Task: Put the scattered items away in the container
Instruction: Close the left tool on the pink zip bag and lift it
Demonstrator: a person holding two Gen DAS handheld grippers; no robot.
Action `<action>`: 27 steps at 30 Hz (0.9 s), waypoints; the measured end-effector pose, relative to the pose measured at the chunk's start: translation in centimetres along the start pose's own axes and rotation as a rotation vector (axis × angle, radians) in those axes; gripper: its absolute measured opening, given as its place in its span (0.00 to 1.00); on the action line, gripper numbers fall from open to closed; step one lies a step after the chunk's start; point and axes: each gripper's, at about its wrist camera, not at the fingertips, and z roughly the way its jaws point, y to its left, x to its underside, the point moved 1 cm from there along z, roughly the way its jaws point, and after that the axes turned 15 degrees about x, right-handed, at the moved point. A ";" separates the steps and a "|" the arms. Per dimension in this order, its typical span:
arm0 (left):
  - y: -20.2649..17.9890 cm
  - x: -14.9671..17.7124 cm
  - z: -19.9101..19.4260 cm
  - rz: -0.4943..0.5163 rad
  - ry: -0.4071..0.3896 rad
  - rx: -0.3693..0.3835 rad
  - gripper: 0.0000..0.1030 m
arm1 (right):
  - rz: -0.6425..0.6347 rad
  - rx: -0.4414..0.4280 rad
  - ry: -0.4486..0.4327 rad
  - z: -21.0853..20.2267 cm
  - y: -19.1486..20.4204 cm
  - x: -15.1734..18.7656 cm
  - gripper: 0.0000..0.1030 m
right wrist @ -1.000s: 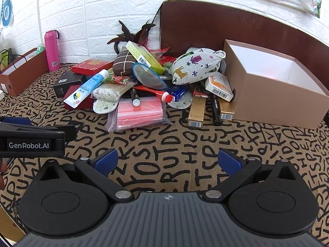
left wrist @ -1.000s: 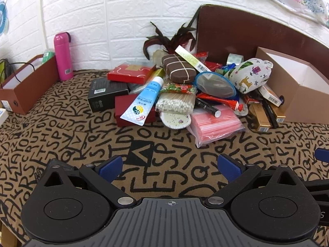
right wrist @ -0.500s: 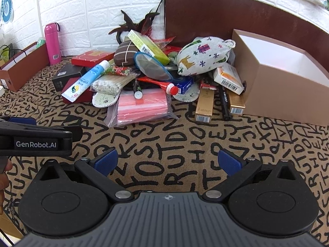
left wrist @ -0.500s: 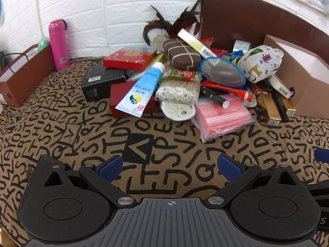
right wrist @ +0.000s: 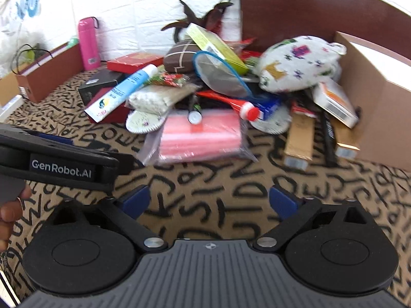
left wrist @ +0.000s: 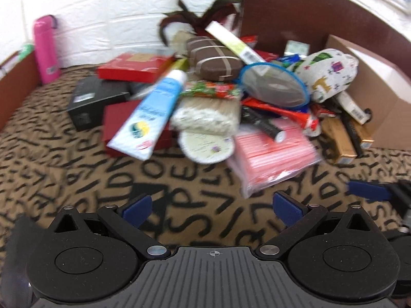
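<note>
Through the left wrist camera, my left gripper (left wrist: 214, 206) stood wide open over the letter-patterned brown cloth (left wrist: 64, 169), pitched downward, nothing between its blue pads. Ahead lay the heap; the blue-and-white tube (left wrist: 151, 113) ran long-wise from near-left to far-right, cap end away, just left of the pink plastic-wrapped pack (left wrist: 272, 154). The open tan cardboard box (left wrist: 380, 97) sat at the right.

Through the right wrist camera, my right gripper (right wrist: 209, 201) was closing from wide, empty, tilted down toward the same pink pack. A hand (right wrist: 10, 205) showed at the left edge.
</note>
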 end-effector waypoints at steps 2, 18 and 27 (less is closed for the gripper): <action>0.2 -0.4 0.9 -0.012 0.015 0.032 0.97 | -0.013 -0.017 0.004 1.0 0.1 -0.5 0.88; 0.4 -3.8 7.3 -0.046 0.031 0.213 0.82 | -0.201 -0.103 -0.076 6.7 0.4 -2.4 0.80; -1.1 -3.1 6.0 -0.014 0.070 0.223 0.67 | -0.207 -0.095 -0.101 5.0 0.4 -1.6 0.59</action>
